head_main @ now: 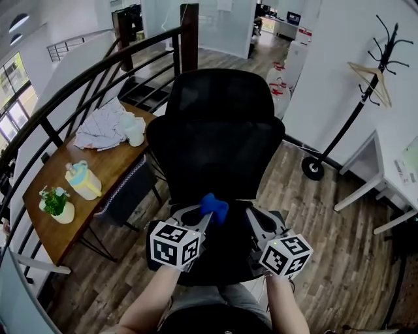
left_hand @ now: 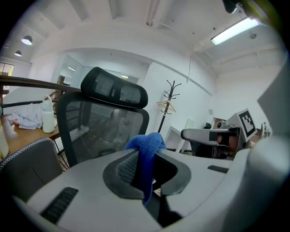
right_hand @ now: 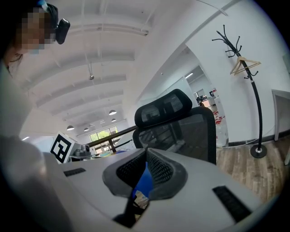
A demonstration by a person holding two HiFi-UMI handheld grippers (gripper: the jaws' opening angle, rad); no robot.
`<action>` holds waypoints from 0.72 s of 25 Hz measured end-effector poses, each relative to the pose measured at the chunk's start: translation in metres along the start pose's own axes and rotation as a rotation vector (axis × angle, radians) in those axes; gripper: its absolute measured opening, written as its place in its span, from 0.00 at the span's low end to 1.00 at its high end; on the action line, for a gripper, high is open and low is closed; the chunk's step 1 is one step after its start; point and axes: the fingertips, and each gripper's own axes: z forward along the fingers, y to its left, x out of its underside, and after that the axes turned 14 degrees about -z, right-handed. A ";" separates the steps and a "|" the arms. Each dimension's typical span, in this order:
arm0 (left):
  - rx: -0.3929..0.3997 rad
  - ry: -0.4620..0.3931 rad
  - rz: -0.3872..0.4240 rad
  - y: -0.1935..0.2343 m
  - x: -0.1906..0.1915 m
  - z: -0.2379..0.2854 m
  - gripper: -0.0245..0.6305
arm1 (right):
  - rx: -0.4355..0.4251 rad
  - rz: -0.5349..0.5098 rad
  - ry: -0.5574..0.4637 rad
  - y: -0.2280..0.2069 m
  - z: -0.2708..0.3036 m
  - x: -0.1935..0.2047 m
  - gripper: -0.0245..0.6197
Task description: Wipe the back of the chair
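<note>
One blue cloth (head_main: 214, 207) is clamped in left gripper (left_hand: 144, 156); right gripper (right_hand: 146, 156) is closed, empty. Approach step is judged; mesh backrest (head_main: 215, 137) must be reached next.

— What sort of place are we standing in?
— We are looking at an office. We are seeing a mesh office chair (head_main: 215, 137) on a plank floor (head_main: 339, 261), a coat stand (head_main: 366, 91) carrying a hanger by the white wall, and a white bench (head_main: 390, 150) at the right.
— We are also spotting a monitor (head_main: 293, 17) in the far room, and a strip light (left_hand: 235, 30) glowing overhead.
— And we are noticing a stair railing (head_main: 190, 39) curving past a wooden bench (head_main: 114, 163).
</note>
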 end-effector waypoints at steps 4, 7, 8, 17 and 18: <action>0.002 -0.028 0.033 -0.005 -0.018 0.009 0.11 | -0.014 -0.010 -0.027 -0.009 0.008 -0.011 0.09; 0.005 -0.039 0.061 -0.013 -0.031 0.017 0.11 | -0.033 -0.019 -0.043 -0.019 0.013 -0.020 0.09; 0.004 -0.045 0.073 -0.015 -0.037 0.021 0.11 | -0.037 -0.027 -0.053 -0.024 0.015 -0.025 0.09; 0.043 -0.126 0.229 -0.044 -0.124 0.060 0.11 | -0.056 -0.085 -0.133 -0.066 0.033 -0.074 0.09; 0.044 -0.135 0.246 -0.048 -0.134 0.065 0.11 | -0.056 -0.090 -0.144 -0.071 0.035 -0.081 0.09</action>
